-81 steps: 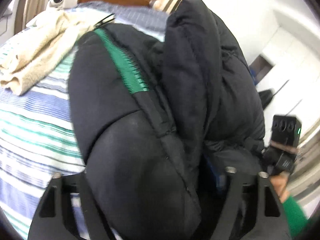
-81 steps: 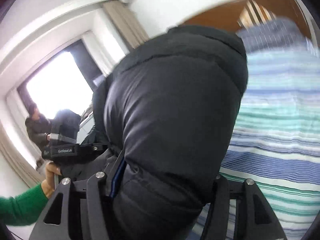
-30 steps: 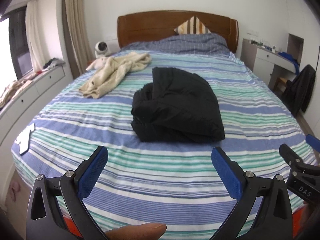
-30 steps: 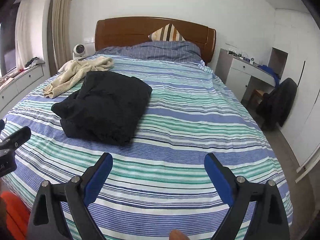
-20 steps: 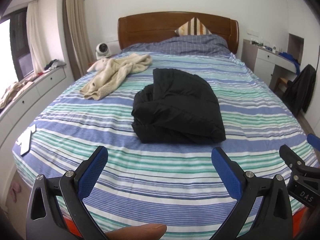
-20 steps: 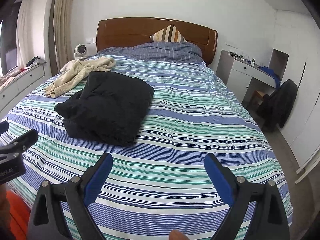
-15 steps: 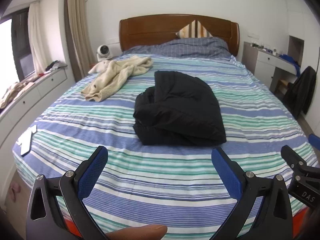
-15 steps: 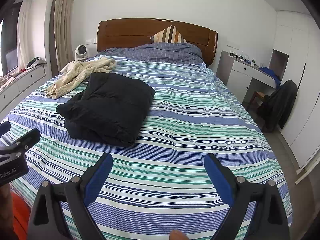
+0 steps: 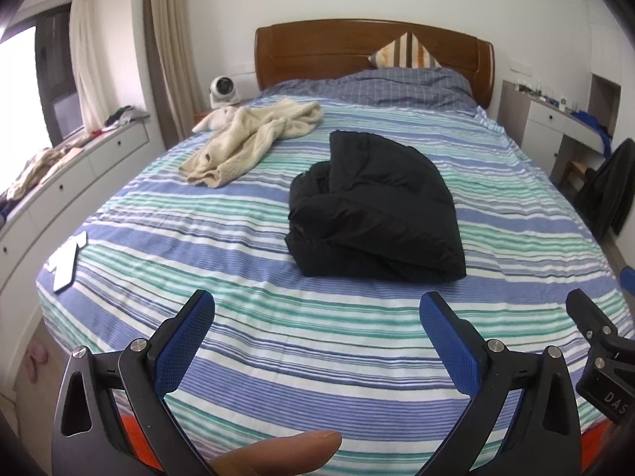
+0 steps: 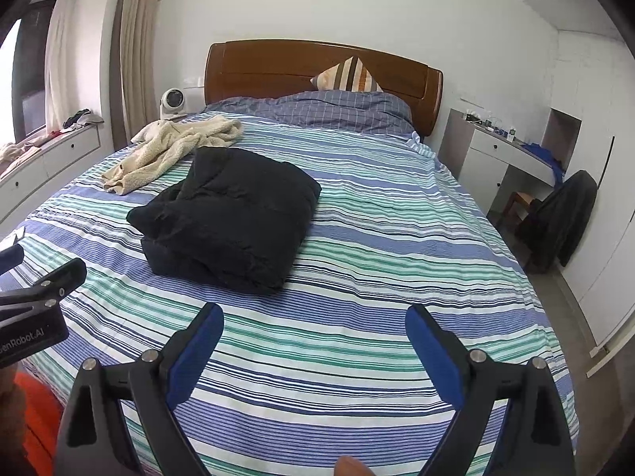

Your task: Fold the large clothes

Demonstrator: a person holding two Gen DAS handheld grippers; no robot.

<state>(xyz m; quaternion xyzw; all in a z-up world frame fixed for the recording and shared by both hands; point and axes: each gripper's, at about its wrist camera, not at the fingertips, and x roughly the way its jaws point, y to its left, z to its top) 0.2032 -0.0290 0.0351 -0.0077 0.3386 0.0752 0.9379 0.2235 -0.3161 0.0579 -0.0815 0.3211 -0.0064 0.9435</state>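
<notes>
On the striped bed (image 9: 278,341) the black jacket (image 9: 377,206) now lies folded, released; our left tongs (image 9: 317,333) and right tongs (image 10: 313,337) gape wide, empty: fold seemingly finished

Right gripper (image 9: 603,341) cut off at right frame edge in left wrist view. Left gripper (image 10: 35,297) cut off at left edge in right wrist view. Desk items (image 10: 492,123), upper right: too small to identify.

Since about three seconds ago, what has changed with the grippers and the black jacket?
Both the left gripper and right gripper let go of the black jacket, opened, and pulled back toward the foot of the bed. The jacket now lies folded there. The cream garment stayed where it was.
</notes>
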